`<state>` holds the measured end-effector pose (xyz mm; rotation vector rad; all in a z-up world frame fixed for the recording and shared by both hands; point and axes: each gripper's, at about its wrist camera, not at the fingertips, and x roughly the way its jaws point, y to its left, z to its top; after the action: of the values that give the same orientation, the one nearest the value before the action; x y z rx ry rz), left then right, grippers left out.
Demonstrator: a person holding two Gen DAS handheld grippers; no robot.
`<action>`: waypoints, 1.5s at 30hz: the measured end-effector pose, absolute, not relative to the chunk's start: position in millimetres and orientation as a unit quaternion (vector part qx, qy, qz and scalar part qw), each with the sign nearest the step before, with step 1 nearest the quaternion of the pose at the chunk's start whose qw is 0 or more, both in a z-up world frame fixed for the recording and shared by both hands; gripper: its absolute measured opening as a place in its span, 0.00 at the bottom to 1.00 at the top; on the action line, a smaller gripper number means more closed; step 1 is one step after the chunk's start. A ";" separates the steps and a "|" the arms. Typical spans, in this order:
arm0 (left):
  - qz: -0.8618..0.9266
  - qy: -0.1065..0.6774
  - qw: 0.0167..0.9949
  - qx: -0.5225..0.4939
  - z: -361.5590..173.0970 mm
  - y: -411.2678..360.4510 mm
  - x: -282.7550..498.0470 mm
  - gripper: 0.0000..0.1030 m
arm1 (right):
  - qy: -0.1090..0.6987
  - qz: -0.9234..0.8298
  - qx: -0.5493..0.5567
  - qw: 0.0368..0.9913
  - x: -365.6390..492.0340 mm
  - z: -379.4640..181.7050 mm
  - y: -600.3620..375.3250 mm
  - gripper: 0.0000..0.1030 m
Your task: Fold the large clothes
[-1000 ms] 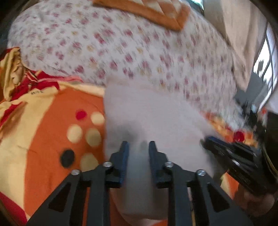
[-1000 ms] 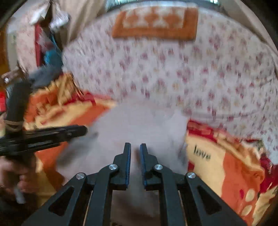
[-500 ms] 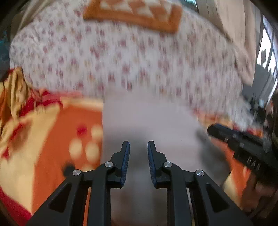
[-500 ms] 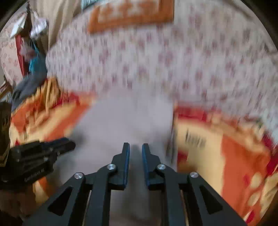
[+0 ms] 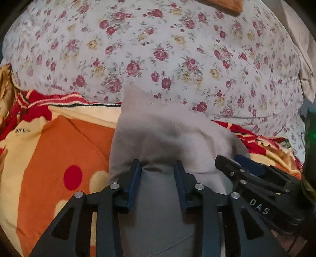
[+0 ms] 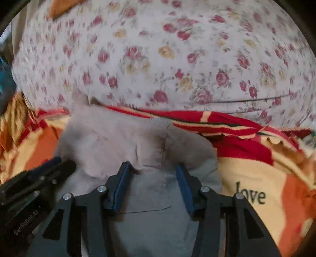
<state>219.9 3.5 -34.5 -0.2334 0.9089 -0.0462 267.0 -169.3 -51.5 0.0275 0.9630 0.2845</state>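
Observation:
A grey garment (image 5: 169,134) lies folded over itself on an orange, yellow and red blanket (image 5: 59,150). My left gripper (image 5: 158,167) hovers at the near folded edge. Its jaws are opening, and cloth lies between them with the pads not pressing on it. In the right wrist view the same grey garment (image 6: 118,142) fills the middle. My right gripper (image 6: 152,168) stands wider over the seam, jaws opening, fabric loose between them. Each gripper shows in the other's view: the right gripper (image 5: 243,164) at the garment's right side, the left gripper (image 6: 59,164) at its left side.
A bulky floral quilt (image 5: 167,49) rises behind the garment. The blanket (image 6: 256,178) carries the printed word "love" (image 6: 250,194) to the right. An orange patterned cloth (image 5: 221,5) lies at the far top. A beige curtain (image 5: 298,39) hangs at the right.
Both grippers were shut on the grey cloth and carried it forward and down toward the quilt. Now both sets of jaws stand apart and the cloth rests folded on itself.

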 end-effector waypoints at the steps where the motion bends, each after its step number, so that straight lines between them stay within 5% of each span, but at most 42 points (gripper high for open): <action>1: -0.022 0.436 0.893 -0.113 -35.5 3.8 219.4 0.21 | 0.461 0.137 0.013 0.877 267.2 -51.9 -169.1 0.48; 22: -0.041 0.428 0.896 -0.111 -37.8 -0.3 220.3 0.38 | 0.446 0.152 0.040 0.881 265.4 -53.0 -177.3 0.51; 45: -0.049 0.430 0.895 -0.107 -36.9 -1.0 222.6 0.43 | 0.443 0.155 0.056 0.881 262.4 -53.4 -181.5 0.51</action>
<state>222.6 -1.0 -36.9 -0.2217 0.8906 -0.1011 262.4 -181.5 -53.4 0.1169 0.9232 0.3220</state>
